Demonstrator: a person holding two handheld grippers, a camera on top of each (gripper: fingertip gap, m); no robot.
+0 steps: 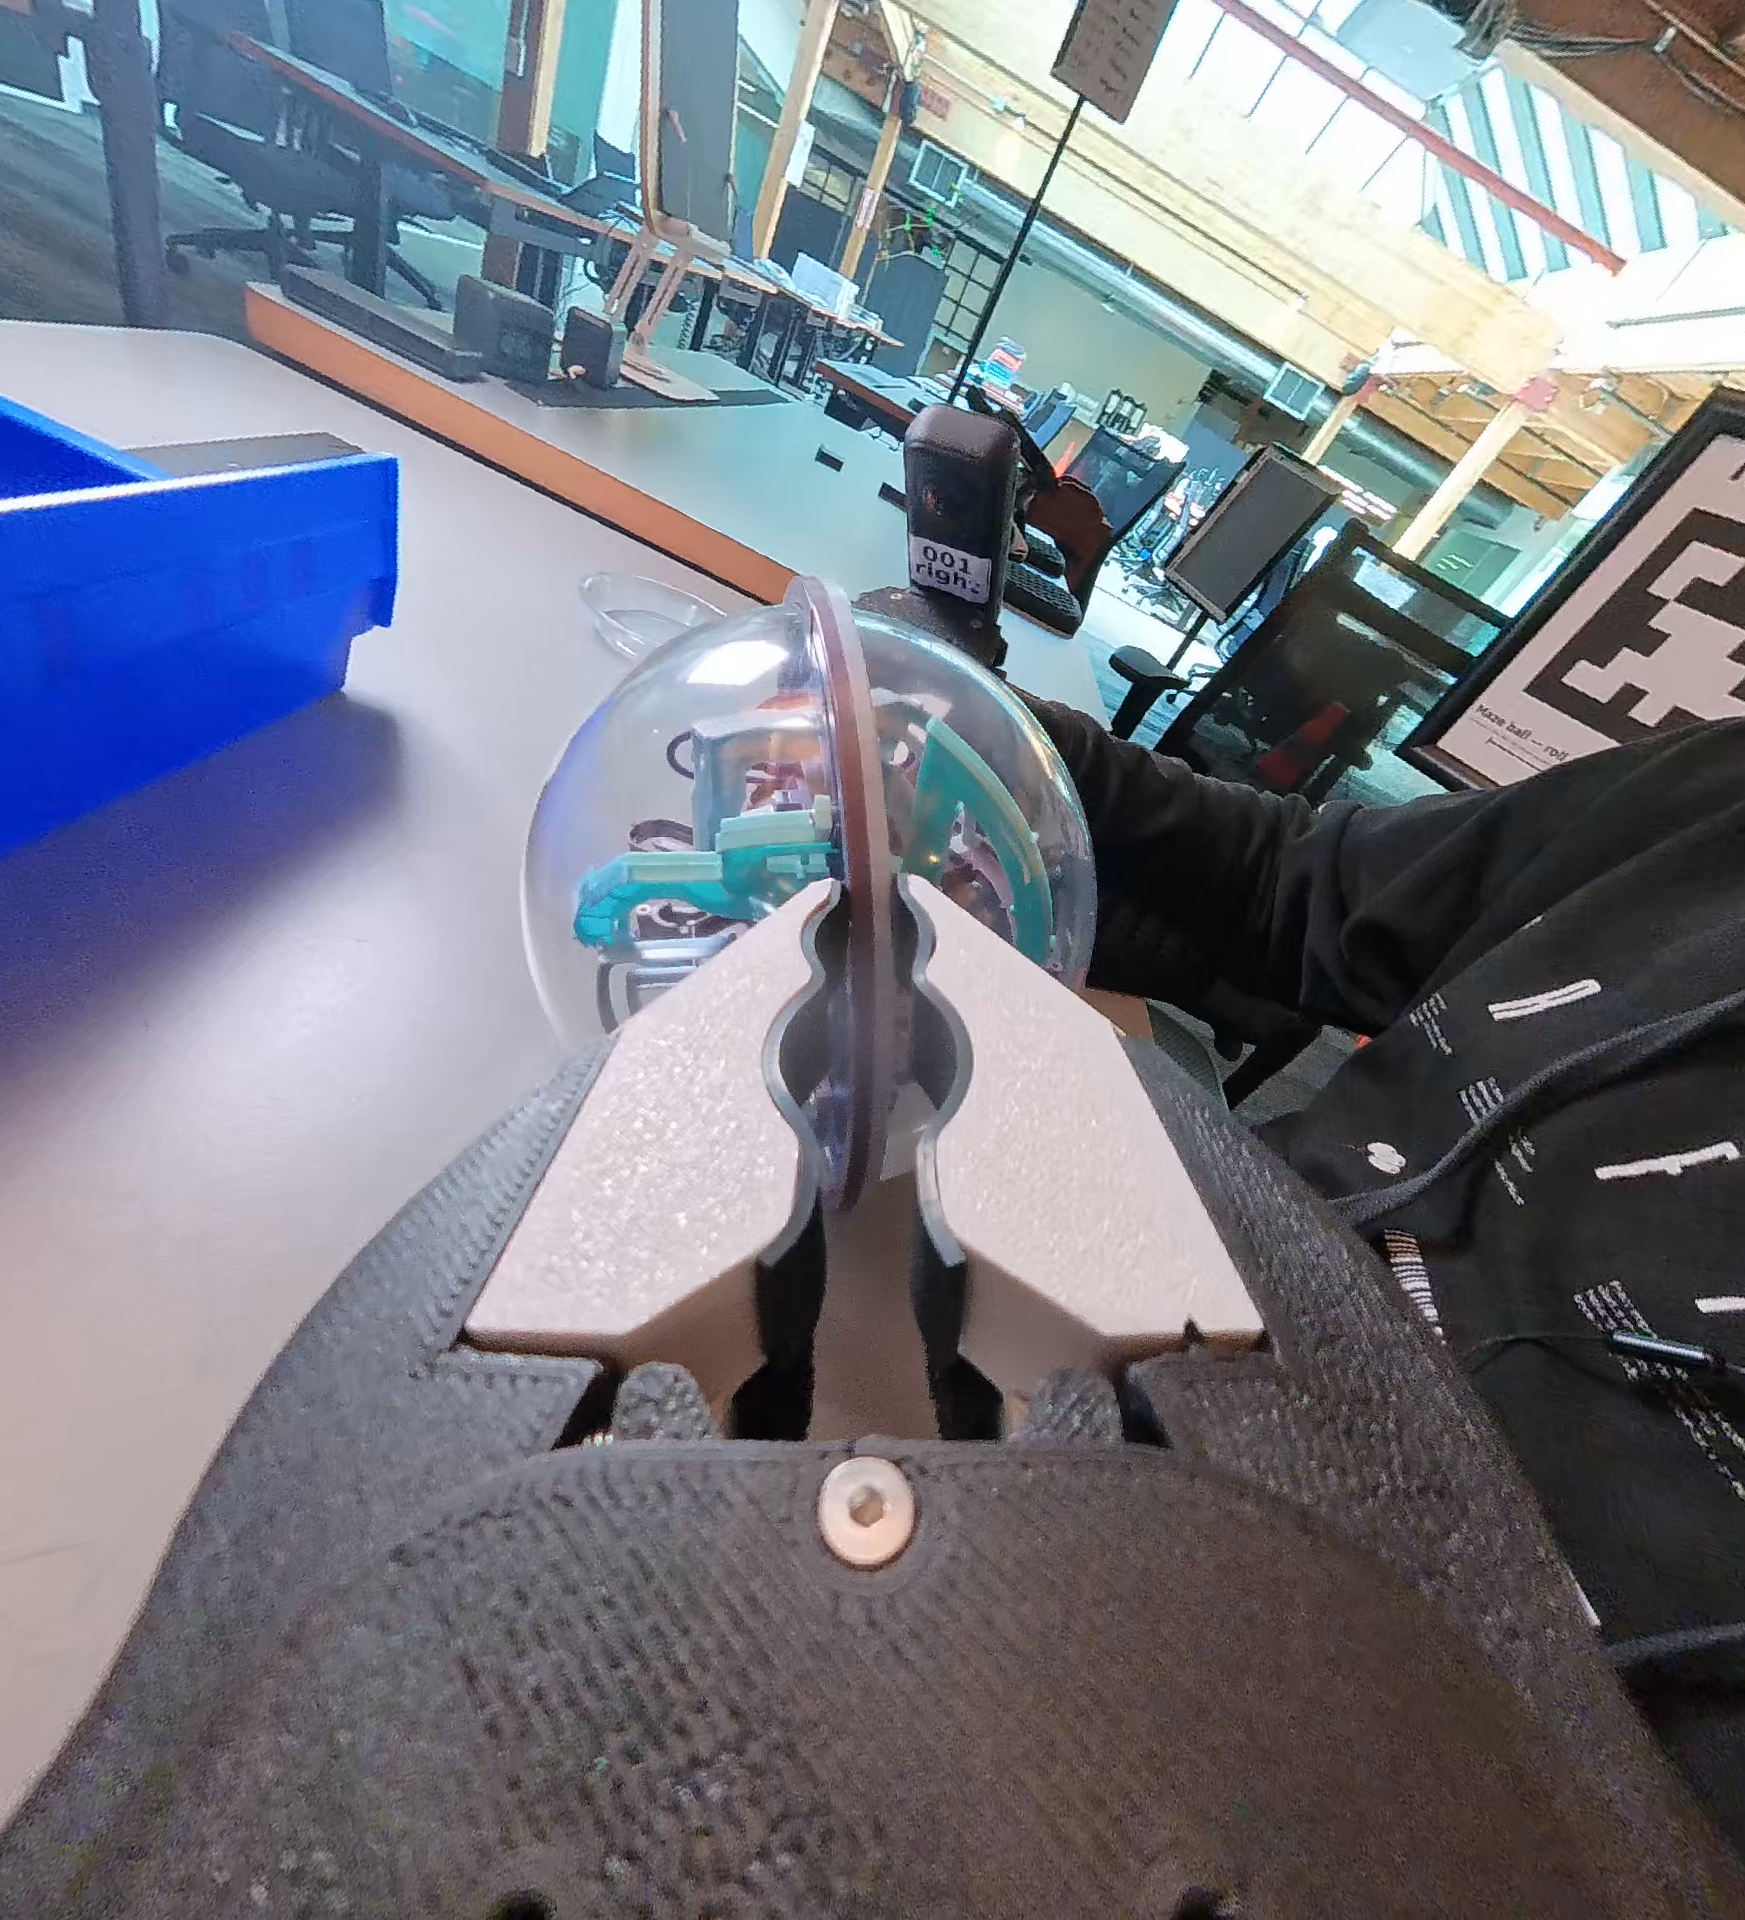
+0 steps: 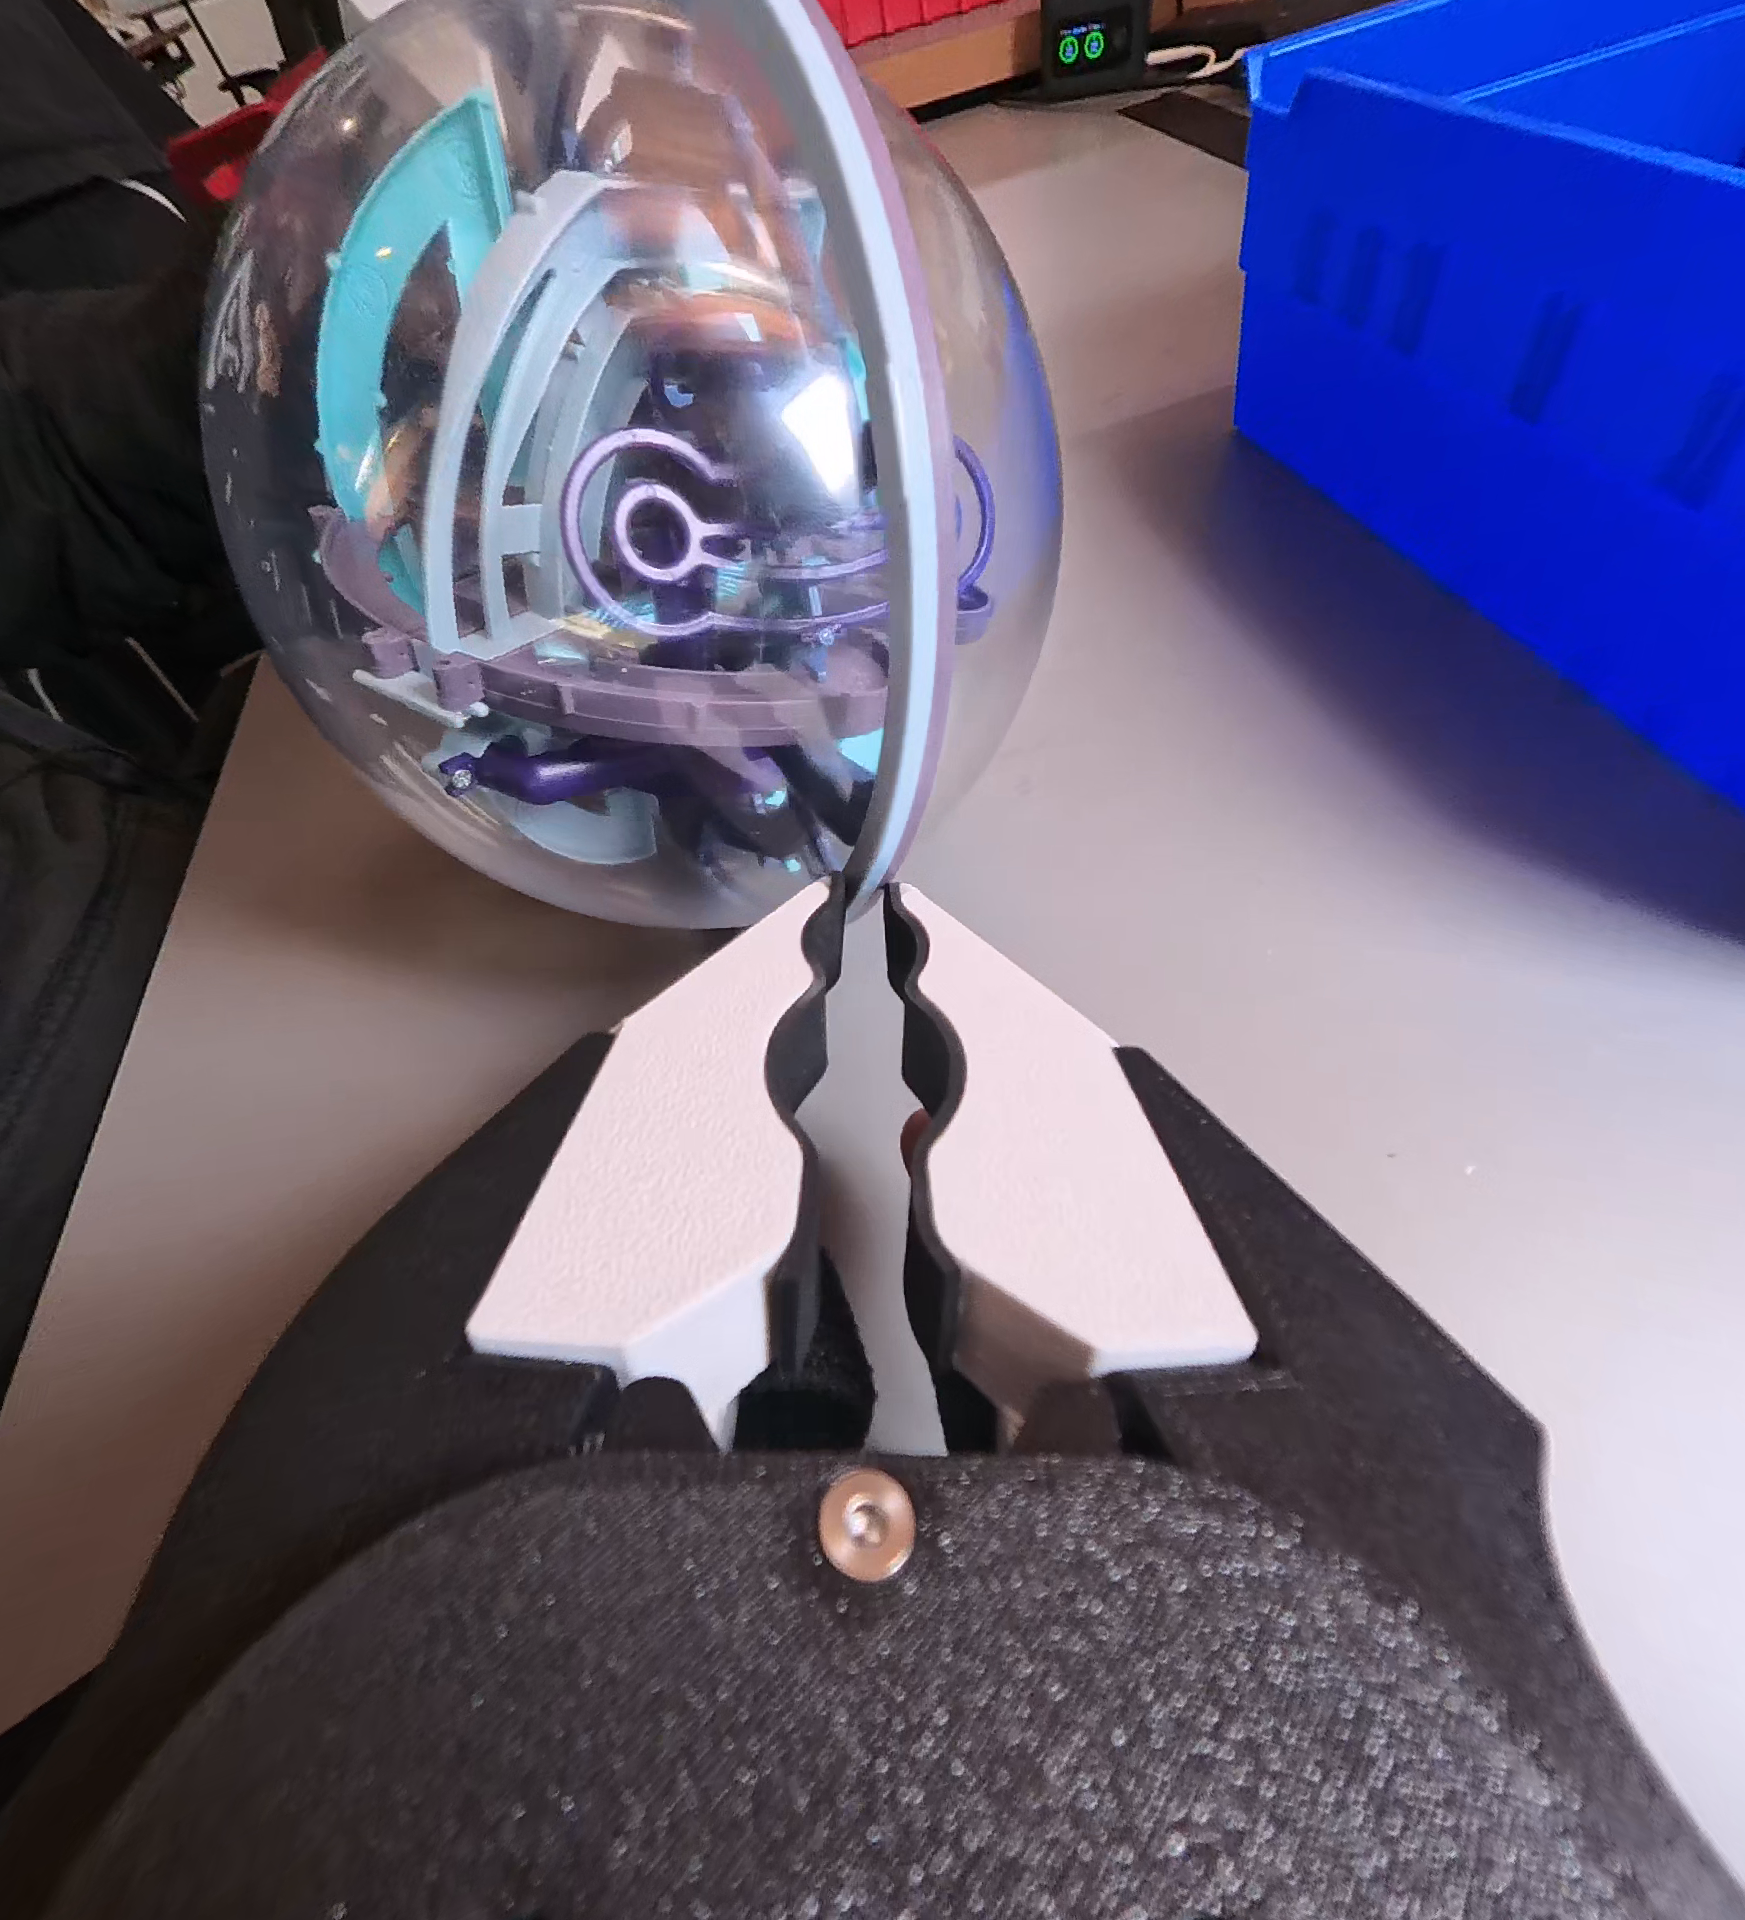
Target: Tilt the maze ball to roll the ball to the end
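- The left gripper [image 1: 863, 904] has its two pale fingers [image 1: 660, 1122] pressed in on the flat equator rim of the maze ball [image 1: 702, 831], the rim running deep down the wavy slot between them
- The right gripper [image 2: 857, 888] pinches the same rim from the opposite side, but only at the very tips of its white fingers [image 2: 660, 1143]; behind the tips the dark wavy pads stand slightly apart with grey table showing through
- The grey table [image 1: 224, 1039] fills the ground in both views, and the ball is held between the two grippers over it, near the edge where the person sits; whether it touches the surface I cannot tell
- A blue bin [image 1: 151, 623] stands on the table well apart from the ball, left of it in the left wrist view, right of it in the right wrist view, where its inner dividers show
- A person's black sleeve [image 1: 1263, 883] reaches in behind the ball, with a patterned black garment beside the left gripper
- The maze ball is a clear sphere with its rim standing roughly upright; inside are teal, grey and purple tracks, one purple ring-shaped loop [image 2: 655, 530] facing the right wrist camera
- The small rolling ball inside cannot be made out
- A small clear dish [image 1: 639, 613] lies on the table just behind the sphere
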